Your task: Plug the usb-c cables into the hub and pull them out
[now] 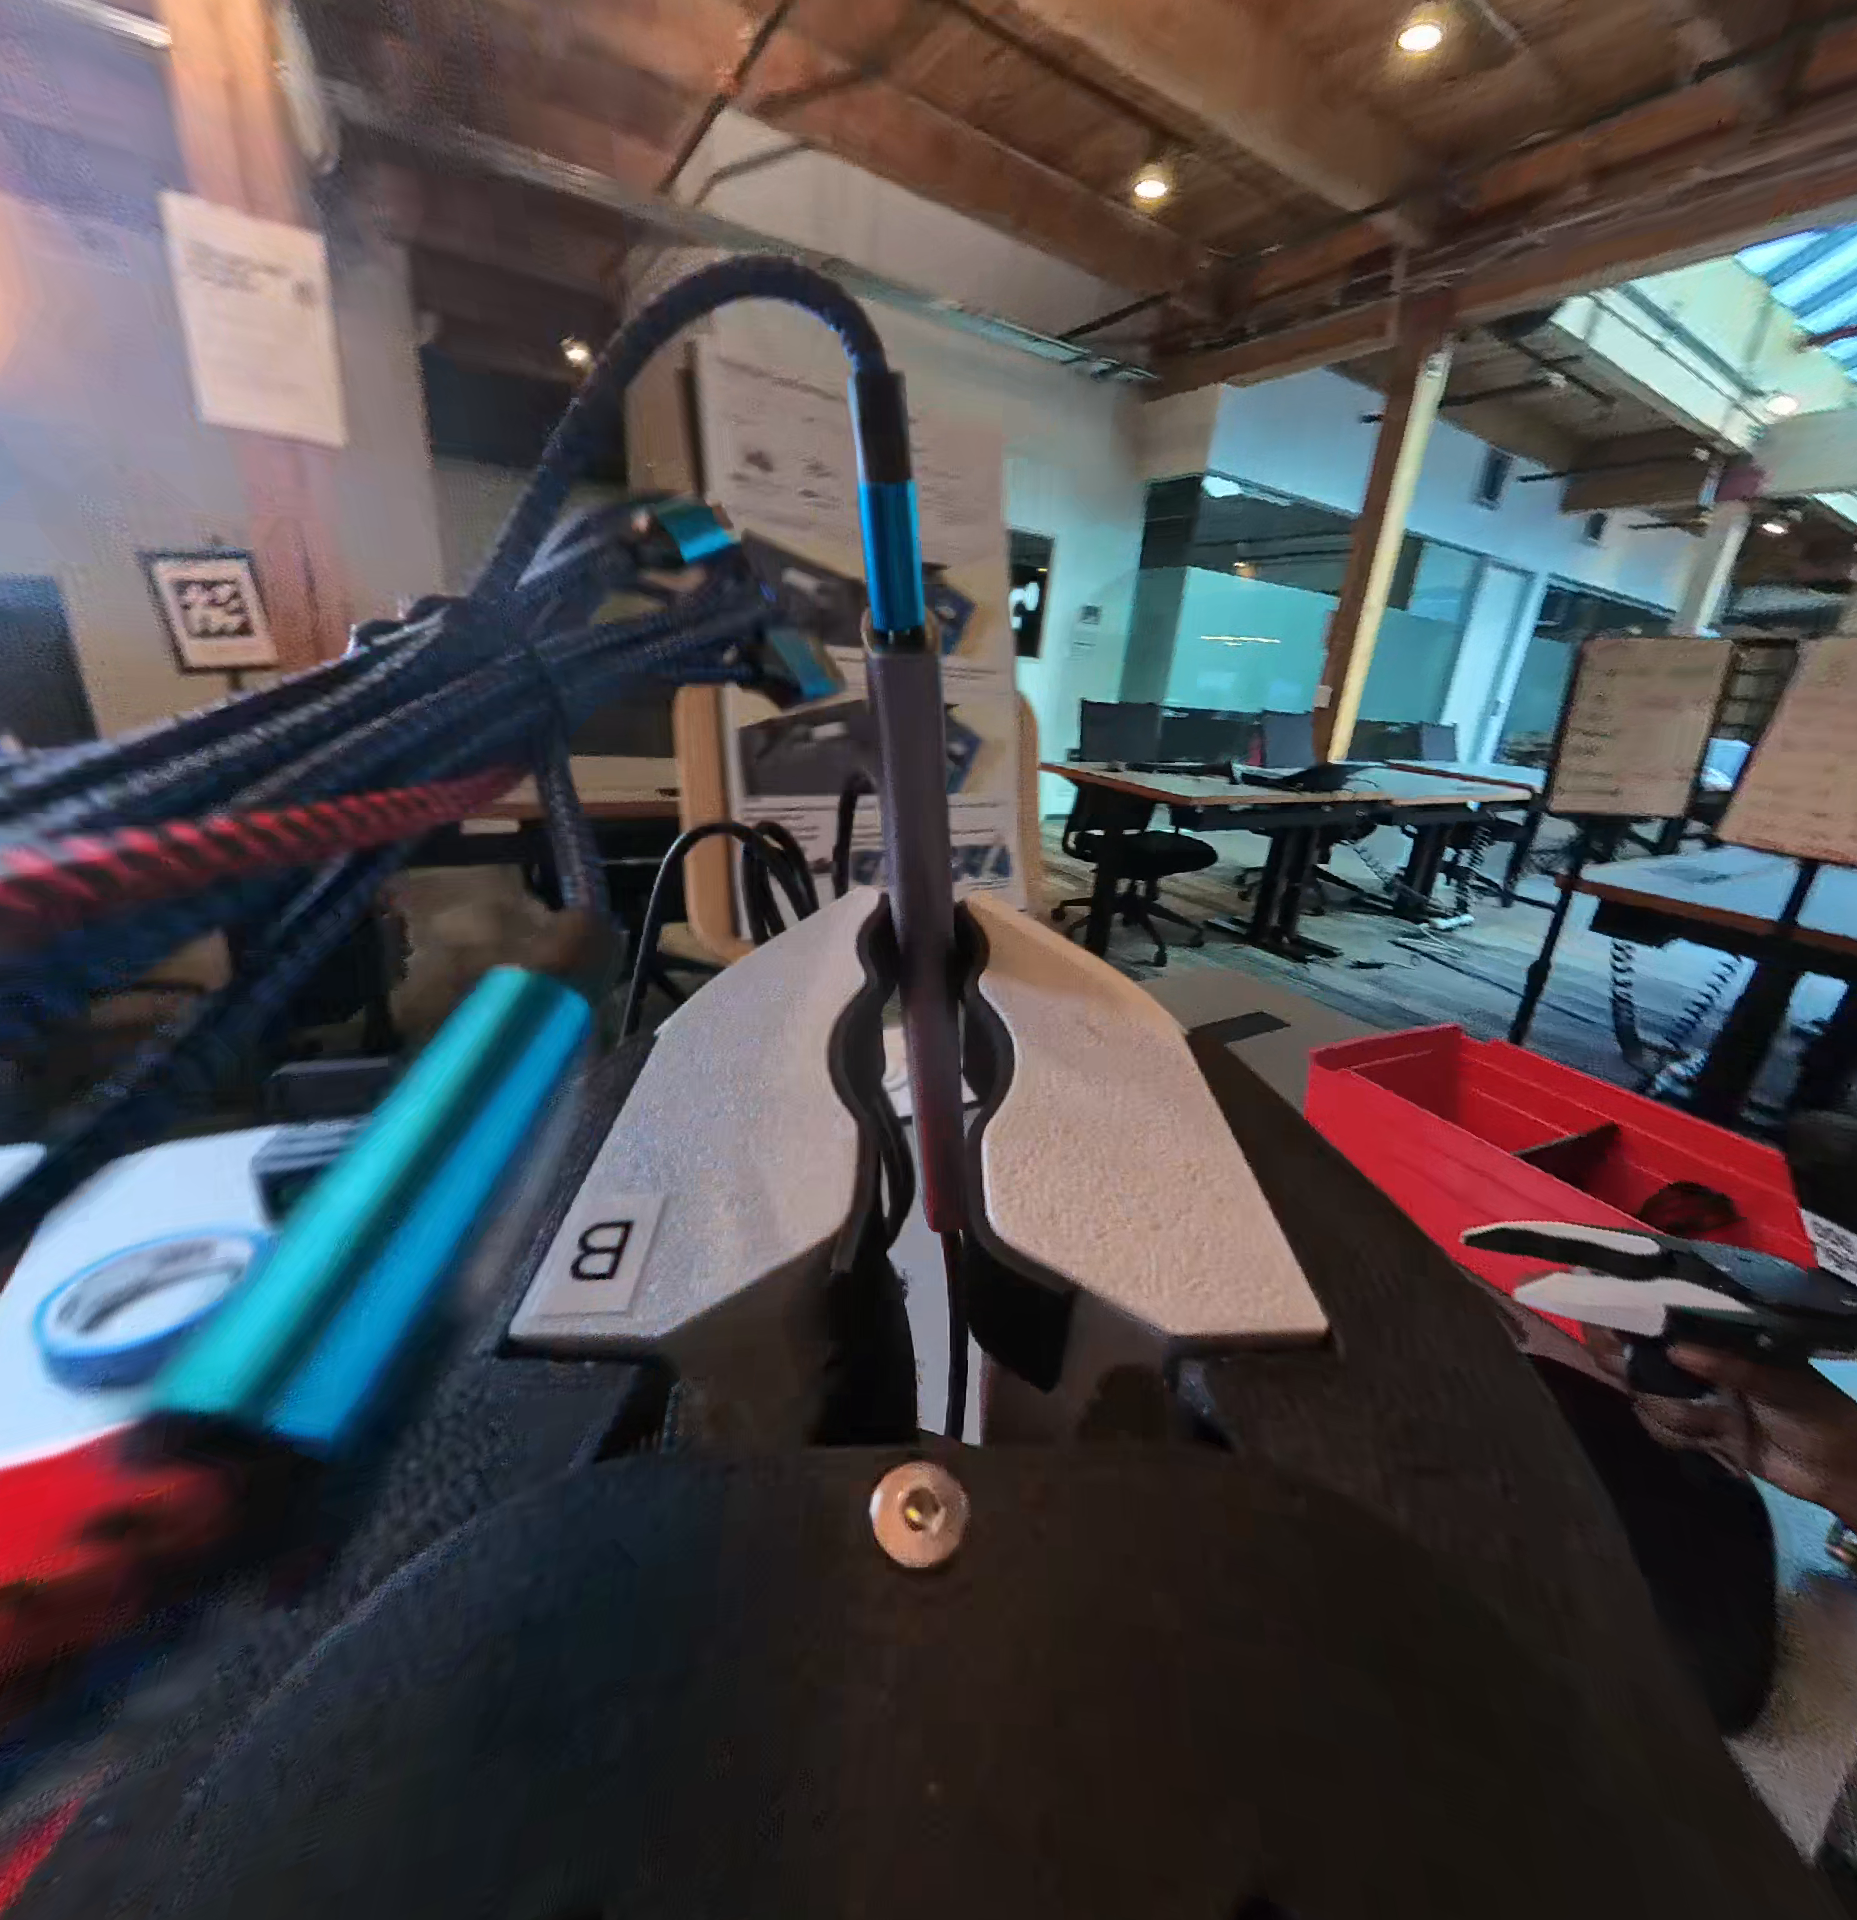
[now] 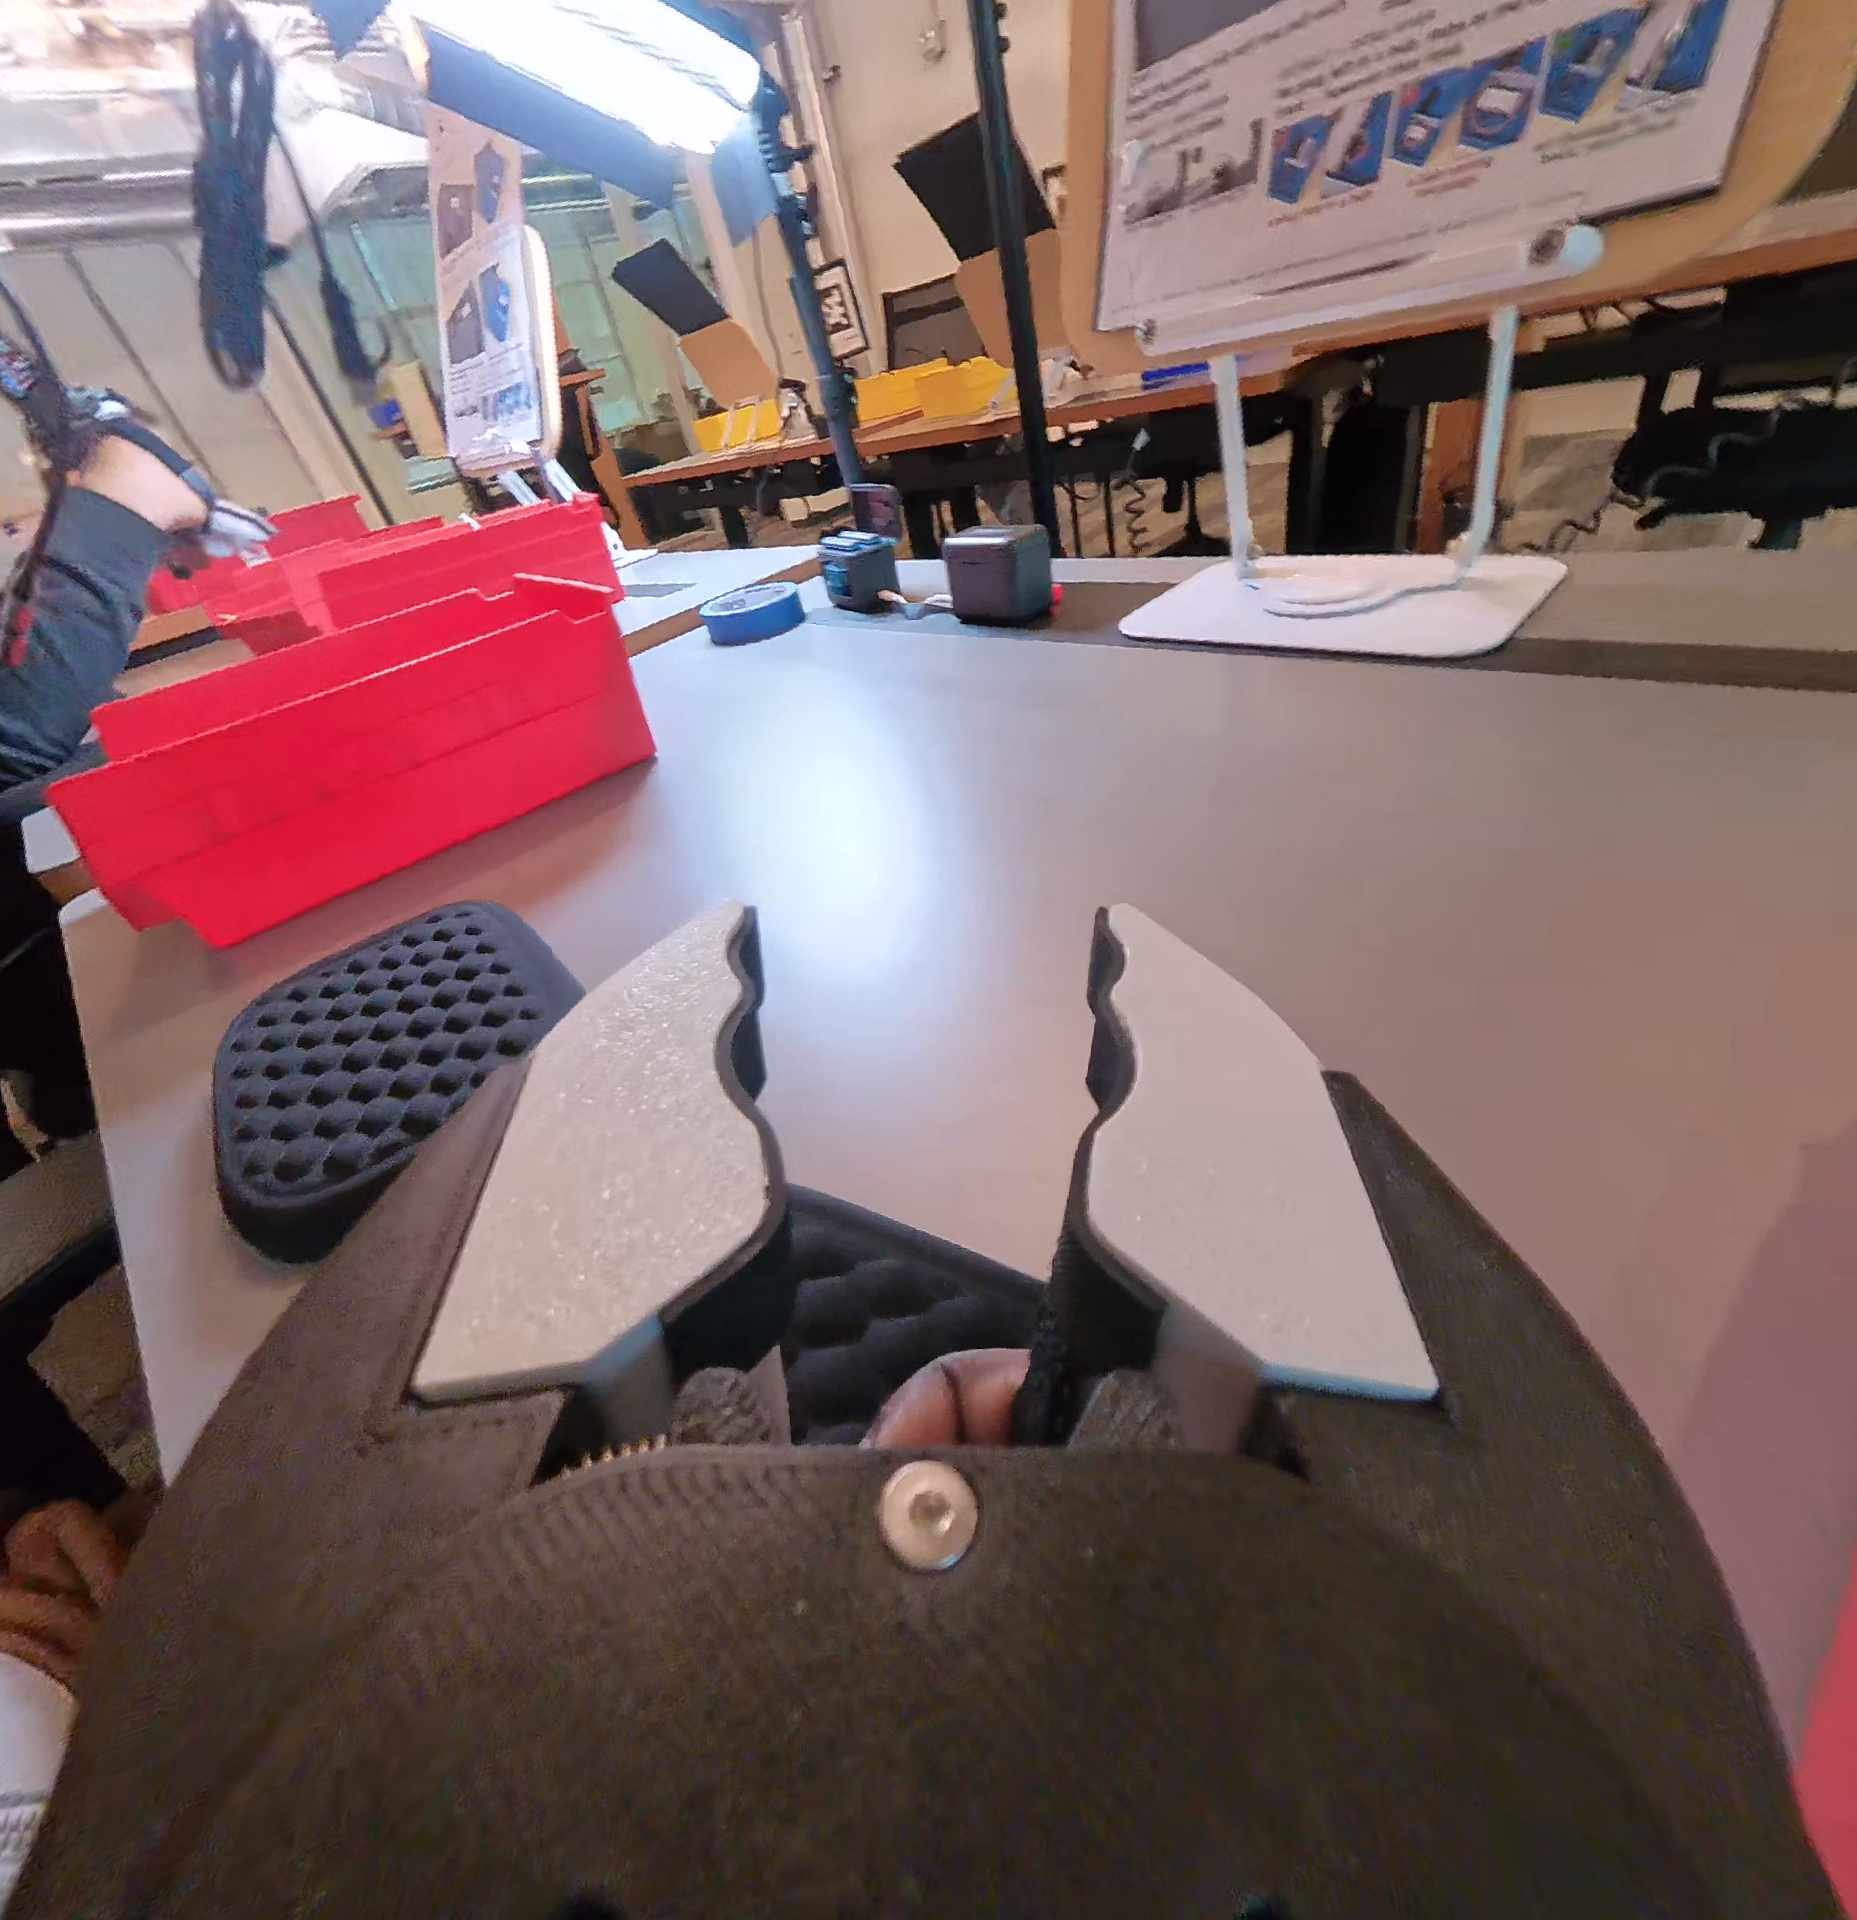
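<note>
Left gripper (image 1: 919,935) is clamped on the hub (image 1: 908,810), held edge-on, long axis straight ahead between its fingers. One blue-ended cable (image 1: 888,551) sits plugged into the hub's far end, in line with it. Right gripper (image 2: 924,1039) gapes empty over the table (image 2: 1319,831); likely it pulls next.

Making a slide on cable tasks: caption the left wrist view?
Left claw clamps the grey hub upright, a blue-tipped braided cable plugged into its top.
</note>
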Motion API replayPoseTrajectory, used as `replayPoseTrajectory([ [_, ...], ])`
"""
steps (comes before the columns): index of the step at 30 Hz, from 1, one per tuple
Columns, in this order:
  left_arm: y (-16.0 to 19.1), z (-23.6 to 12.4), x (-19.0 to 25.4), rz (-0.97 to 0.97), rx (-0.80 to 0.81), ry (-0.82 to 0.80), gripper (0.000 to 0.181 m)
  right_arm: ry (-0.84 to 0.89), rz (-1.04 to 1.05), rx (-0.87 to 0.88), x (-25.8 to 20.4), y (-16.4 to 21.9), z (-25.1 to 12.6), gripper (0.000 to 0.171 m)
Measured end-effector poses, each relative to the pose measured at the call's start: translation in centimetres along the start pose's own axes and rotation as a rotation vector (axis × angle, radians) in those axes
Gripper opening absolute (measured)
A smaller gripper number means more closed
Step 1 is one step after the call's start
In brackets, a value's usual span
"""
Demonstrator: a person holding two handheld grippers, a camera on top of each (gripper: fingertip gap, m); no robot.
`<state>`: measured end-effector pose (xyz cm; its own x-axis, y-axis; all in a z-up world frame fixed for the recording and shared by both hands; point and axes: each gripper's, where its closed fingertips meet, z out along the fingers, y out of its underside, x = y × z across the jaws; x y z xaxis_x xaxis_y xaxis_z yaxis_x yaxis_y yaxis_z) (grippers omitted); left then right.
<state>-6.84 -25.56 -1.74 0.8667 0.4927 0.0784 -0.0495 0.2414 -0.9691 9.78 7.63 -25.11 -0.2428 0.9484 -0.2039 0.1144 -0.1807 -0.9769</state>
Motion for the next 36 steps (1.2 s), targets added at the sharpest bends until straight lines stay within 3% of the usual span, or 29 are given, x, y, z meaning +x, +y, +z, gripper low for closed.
replayPoseTrajectory([
  [2,-0.1,1.2,3.2,0.025,-0.018,0.071,0.010,-0.030,-0.066,0.022,-0.9,-0.3,-0.1,0.061],
  [4,1.3,2.4,7.0,-0.015,-0.069,0.173,0.010,0.049,-0.173,0.087,-0.8,-1.3,-0.5,0.053],
  [6,4.1,3.2,10.2,-0.059,-0.145,0.231,0.011,0.108,-0.333,0.161,-1.7,-2.9,-1.0,0.035],
  [9,10.3,3.8,14.0,-0.110,-0.293,0.291,0.011,0.020,-0.525,0.185,-5.5,-4.1,-1.0,0.023],
  [14,20.2,3.8,17.8,-0.235,-0.506,0.367,0.011,-0.120,-0.831,0.159,-11.0,-4.0,0.5,0.028],
  [18,24.7,3.3,20.2,-0.311,-0.615,0.423,0.010,-0.142,-1.065,0.061,-12.4,-0.5,2.8,0.034],
  [28,29.9,1.5,22.5,-0.252,-0.817,0.518,0.011,-0.178,-1.380,-0.187,-11.5,4.9,5.6,0.019],
  [36,31.1,1.3,22.2,-0.283,-0.777,0.520,0.011,-0.108,-1.286,-0.214,-10.9,6.7,6.1,0.013],
])
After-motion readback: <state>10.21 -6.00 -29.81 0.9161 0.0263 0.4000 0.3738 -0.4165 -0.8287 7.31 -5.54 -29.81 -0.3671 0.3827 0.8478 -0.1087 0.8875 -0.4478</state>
